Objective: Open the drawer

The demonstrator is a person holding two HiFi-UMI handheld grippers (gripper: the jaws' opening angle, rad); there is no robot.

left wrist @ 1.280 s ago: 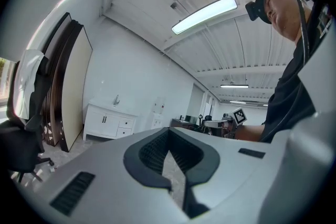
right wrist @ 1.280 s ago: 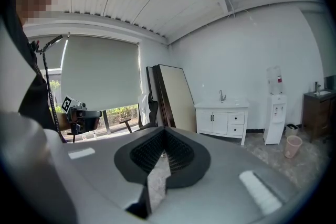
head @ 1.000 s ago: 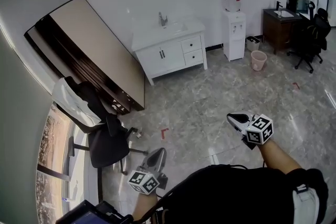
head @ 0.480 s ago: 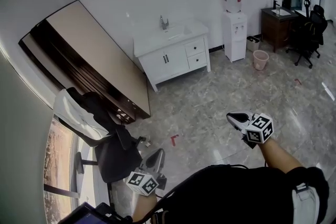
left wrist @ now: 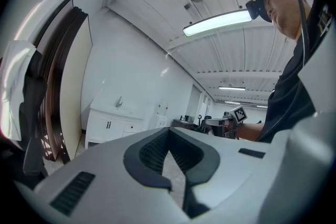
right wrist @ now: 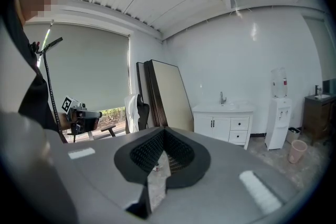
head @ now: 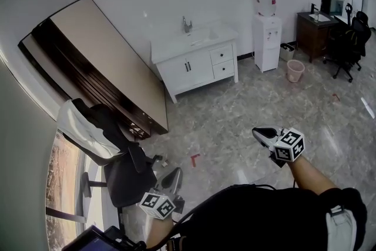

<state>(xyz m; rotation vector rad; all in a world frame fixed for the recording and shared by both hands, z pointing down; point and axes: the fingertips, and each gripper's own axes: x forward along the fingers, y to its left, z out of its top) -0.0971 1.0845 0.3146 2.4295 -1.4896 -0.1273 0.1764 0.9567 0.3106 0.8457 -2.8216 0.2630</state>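
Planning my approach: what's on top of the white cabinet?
A faucet stands on the white cabinet, with a basin beside it. Its closed drawers hide their contents.

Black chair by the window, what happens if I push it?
Chair likely rolls easily: it seems to stand on casters on smooth tile. The white cloth draped over its back looks floppy and may slip off.

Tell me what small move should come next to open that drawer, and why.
Probably step closer to the white cabinet, aiming the right claw at its upper drawer. The cabinet stands across a stretch of floor, seemingly well out of reach, its drawers closed, and that claw is shut and empty.
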